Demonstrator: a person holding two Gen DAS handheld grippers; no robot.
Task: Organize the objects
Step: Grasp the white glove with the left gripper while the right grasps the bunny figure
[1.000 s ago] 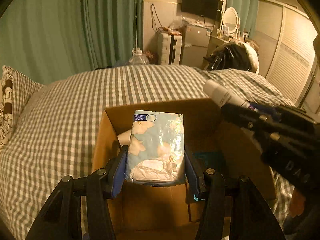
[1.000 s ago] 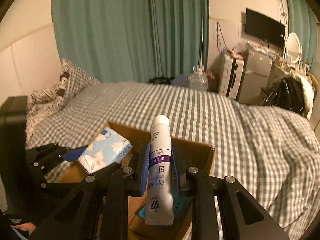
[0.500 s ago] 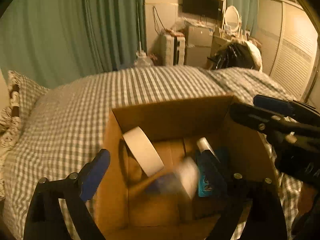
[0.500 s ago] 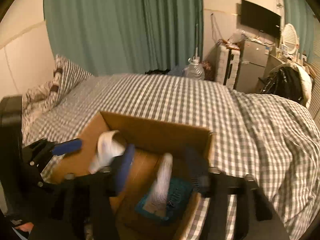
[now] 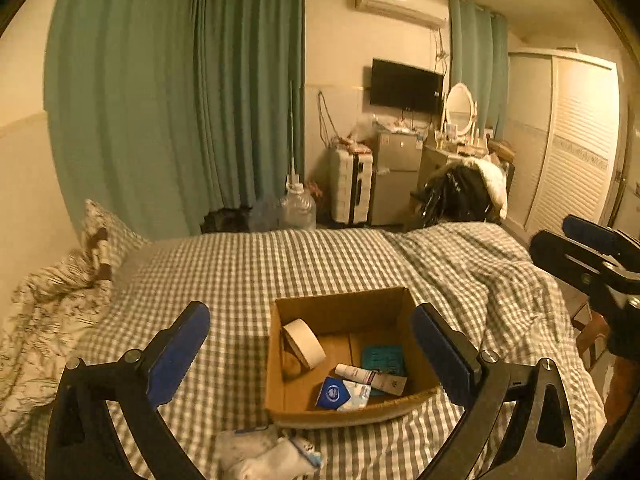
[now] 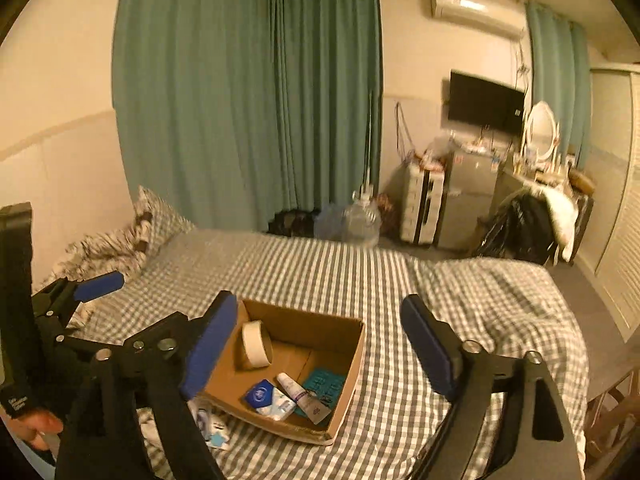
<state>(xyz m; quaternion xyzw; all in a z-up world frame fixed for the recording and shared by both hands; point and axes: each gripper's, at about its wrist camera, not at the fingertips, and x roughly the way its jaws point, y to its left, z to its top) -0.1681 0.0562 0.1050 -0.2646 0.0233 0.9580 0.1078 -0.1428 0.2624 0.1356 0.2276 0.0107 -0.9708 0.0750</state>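
Observation:
An open cardboard box point(image 5: 424, 394) sits on the checked bed; it also shows in the right wrist view point(image 6: 352, 364). Inside lie a tape roll point(image 5: 304, 343), a white tube point(image 5: 370, 377), a blue-and-white tissue pack point(image 5: 343, 394) and a teal flat item point(image 5: 384, 358). My left gripper point(image 5: 310, 354) is open and empty, raised above and in front of the box. My right gripper point(image 6: 316, 344) is open and empty, also held above the box. The right gripper's fingers point(image 5: 588, 234) show at the right edge of the left wrist view.
White socks or cloth point(image 5: 264, 456) lie on the bed just in front of the box; they also show in the right wrist view point(image 6: 208, 424). Pillows point(image 5: 52, 280) are at the left. A water jug point(image 5: 298, 210), suitcase, fridge and a chair with clothes stand beyond the bed.
Both grippers opened: the tissue pack and the tube dropped into the box. Both grippers then pulled up and back, so the box looks smaller and lower.

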